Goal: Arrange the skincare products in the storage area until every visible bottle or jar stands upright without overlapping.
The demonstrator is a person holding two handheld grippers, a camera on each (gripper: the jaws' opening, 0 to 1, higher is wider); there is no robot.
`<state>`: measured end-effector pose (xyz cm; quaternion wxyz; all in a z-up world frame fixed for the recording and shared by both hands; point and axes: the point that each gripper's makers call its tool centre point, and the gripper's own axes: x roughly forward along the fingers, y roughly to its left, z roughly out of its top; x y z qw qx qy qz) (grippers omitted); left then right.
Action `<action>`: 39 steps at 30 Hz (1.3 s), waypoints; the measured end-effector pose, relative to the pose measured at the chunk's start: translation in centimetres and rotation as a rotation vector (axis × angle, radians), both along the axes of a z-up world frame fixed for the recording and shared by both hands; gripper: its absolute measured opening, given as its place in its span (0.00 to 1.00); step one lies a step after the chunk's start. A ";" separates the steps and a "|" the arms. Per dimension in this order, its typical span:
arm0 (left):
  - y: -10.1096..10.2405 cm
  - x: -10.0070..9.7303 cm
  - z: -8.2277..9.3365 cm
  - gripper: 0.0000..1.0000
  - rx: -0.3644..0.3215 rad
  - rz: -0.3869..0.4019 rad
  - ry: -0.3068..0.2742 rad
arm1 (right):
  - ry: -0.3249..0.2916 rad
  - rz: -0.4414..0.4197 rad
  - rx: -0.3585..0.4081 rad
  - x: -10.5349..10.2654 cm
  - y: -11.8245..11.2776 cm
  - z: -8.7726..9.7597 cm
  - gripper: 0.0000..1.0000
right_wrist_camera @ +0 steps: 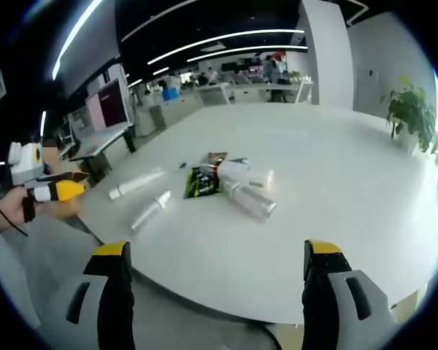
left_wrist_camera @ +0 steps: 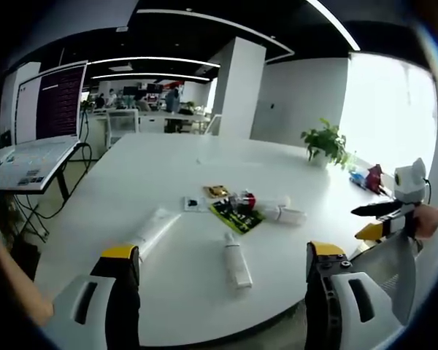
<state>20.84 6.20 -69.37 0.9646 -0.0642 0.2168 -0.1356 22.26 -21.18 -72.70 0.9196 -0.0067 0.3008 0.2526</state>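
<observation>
In the left gripper view, a tube [left_wrist_camera: 155, 230] lies left of centre on the table [left_wrist_camera: 153, 175], a bottle [left_wrist_camera: 237, 259] at centre, more products [left_wrist_camera: 281, 214] right (all flat). Left gripper [left_wrist_camera: 223, 292] and right gripper [right_wrist_camera: 215, 295] both gape, empty.

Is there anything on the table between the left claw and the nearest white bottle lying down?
Nothing visible. Bare table lies between the open left claw and the white bottle lying on its side. The white tube lies off to the left, apart from it.
</observation>
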 end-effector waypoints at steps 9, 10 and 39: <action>0.1 0.0 0.0 0.86 -0.013 0.000 0.003 | 0.008 0.004 -0.009 -0.1 0.0 -0.1 0.97; 0.1 0.0 0.0 0.86 -0.016 0.000 0.006 | 0.011 0.006 -0.014 -0.2 0.0 -0.1 0.96; 0.0 1.0 1.1 0.87 -0.019 -0.104 0.010 | 0.036 0.022 -0.018 -0.5 0.3 -0.2 0.96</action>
